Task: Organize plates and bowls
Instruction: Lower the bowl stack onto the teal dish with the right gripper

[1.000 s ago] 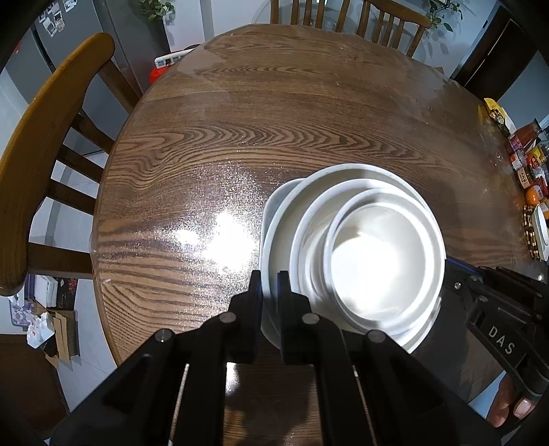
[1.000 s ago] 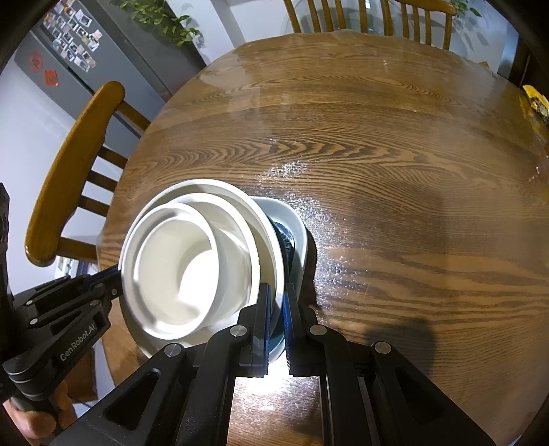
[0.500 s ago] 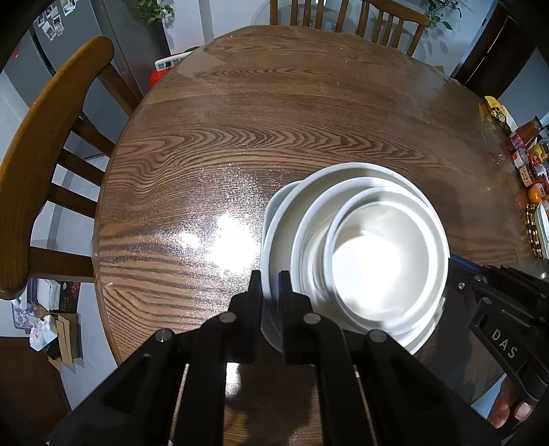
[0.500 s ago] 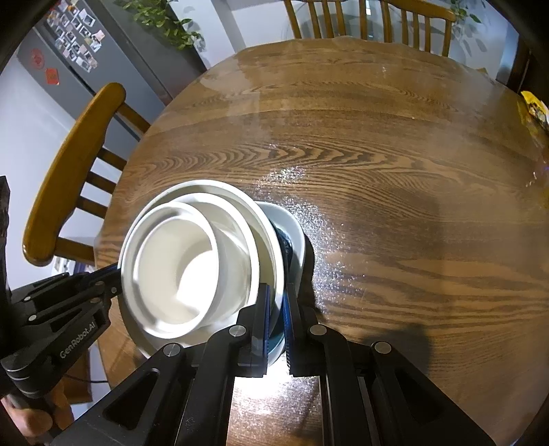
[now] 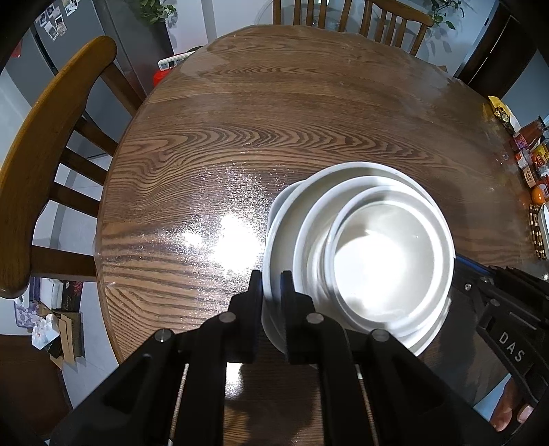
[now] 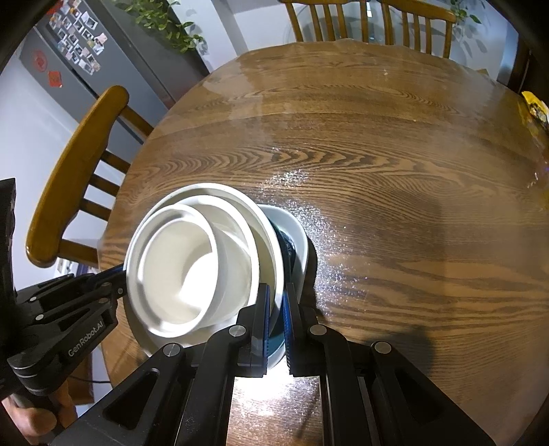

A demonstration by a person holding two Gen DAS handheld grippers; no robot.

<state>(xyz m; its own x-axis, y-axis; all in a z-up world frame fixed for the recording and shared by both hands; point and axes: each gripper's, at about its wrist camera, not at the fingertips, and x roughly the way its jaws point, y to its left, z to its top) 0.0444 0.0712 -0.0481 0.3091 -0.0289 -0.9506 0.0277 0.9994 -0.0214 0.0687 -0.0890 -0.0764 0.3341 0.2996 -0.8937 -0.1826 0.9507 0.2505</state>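
Note:
A nested stack of white dishes [image 5: 374,254] stands on the round wooden table [image 5: 274,137]: a small bowl [image 6: 178,264] inside a wider bowl, on a large plate [image 6: 267,240]. Under them lies a white bowl with a dark blue inside [image 6: 296,247]. My left gripper [image 5: 271,288] is clamped on the left rim of this lowest bowl, and its jaws are opening slightly with the rim still between them. My right gripper [image 6: 276,302] is shut on the opposite rim. Each gripper also shows in the other's view: the right gripper [image 5: 459,264] and the left gripper [image 6: 116,274].
A wooden chair [image 5: 41,154] stands at the table's left and two more chairs [image 6: 370,20] at the far side. Jars and packets [image 5: 532,157] crowd the right edge. A grey fridge [image 6: 85,51] is beyond. A hand [image 6: 31,418] holds the left gripper's handle.
The gap between my left gripper's fingers looks a touch wider. The stack, both hands and the right gripper have stayed put.

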